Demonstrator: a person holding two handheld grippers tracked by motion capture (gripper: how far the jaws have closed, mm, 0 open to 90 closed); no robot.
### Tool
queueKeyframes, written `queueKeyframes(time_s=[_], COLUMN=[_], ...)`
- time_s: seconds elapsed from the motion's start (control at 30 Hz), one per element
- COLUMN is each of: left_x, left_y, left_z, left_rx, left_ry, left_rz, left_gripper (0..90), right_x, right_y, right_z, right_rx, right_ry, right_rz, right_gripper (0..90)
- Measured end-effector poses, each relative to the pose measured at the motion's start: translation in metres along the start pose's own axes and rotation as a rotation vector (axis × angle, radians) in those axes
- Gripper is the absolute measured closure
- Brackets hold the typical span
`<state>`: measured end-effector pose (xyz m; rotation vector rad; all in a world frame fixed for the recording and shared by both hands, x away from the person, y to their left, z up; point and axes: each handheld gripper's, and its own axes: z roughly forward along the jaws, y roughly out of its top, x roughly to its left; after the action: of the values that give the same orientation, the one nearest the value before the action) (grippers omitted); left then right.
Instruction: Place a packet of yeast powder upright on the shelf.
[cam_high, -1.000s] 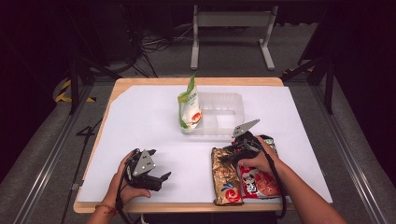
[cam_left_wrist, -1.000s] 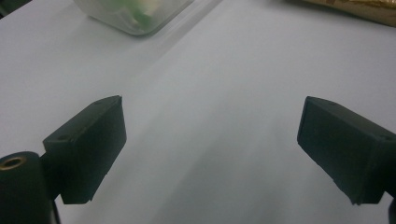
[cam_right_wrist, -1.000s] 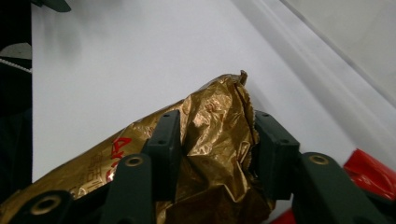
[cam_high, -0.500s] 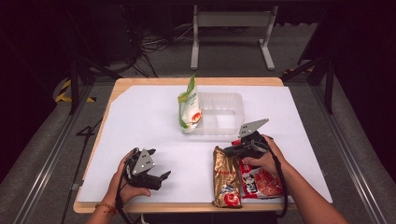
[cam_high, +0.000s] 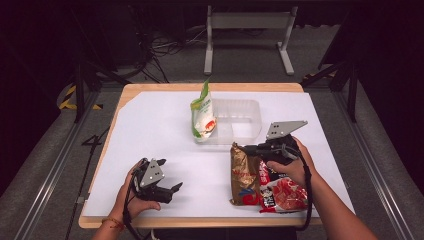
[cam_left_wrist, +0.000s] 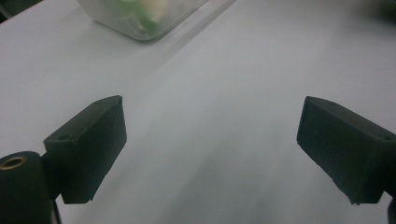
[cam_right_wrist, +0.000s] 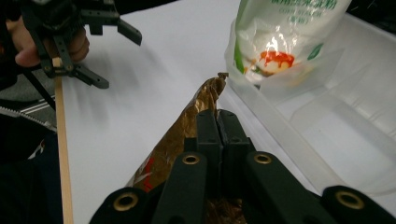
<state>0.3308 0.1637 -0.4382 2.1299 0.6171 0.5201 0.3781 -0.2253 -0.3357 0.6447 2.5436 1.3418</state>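
The right tongs (cam_high: 248, 149) are clamped on the top edge of a brown-gold snack bag (cam_high: 243, 175); in the right gripper view the two black jaws have just been closing and now stand pressed together with the bag's crinkled foil (cam_right_wrist: 187, 135) pinched between them. The bag's upper end is raised off the counter (cam_high: 165, 110), while its lower end hangs down toward the counter's near edge. Taking the clear plastic tub (cam_high: 247, 125) as the landmark: the brown-gold bag sits just on the near side of the tub, its pinched top close to the tub's near wall. A red snack bag (cam_high: 285, 192) lies flat beside the brown one, farther from the tub on the near right, partly under the person's right hand (cam_high: 295, 165).

The left tongs (cam_high: 172, 190) stand wide apart with nothing between them; in the left gripper view both jaws hover over bare white counter (cam_left_wrist: 210, 116). They are well apart from the tub, toward the near left corner, held in the left hand (cam_high: 132, 197).

A green-and-white pouch (cam_high: 203, 116) stands upright, leaning at the tub's left end.
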Motion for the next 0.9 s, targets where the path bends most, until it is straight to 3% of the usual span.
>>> queueKeyframes(time_s=[0.23, 0.37, 0.53, 0.9], left_x=[0.0, 0.001, 0.002, 0.004], left_y=[0.0, 0.0, 0.001, 0.001], left_z=[0.0, -0.001, -0.003, -0.006], left_rx=[0.0, -0.007, -0.029, -0.042], left_ry=[-0.001, 0.003, 0.019, 0.03], left_rz=[0.0, -0.004, -0.009, -0.021], left_gripper=[9.0, 9.0, 9.0, 9.1], right_x=[0.006, 0.008, 0.01, 0.005], right_y=[0.012, 0.016, 0.022, 0.032], right_z=[-0.016, -0.019, -0.023, -0.028], right_rx=[-0.068, -0.08, -0.102, -0.165], right_ry=[-0.034, -0.045, -0.089, -0.157], right_rz=[-0.007, -0.006, -0.008, 0.03], right_gripper=[89.2, 89.2, 89.2, 89.2])
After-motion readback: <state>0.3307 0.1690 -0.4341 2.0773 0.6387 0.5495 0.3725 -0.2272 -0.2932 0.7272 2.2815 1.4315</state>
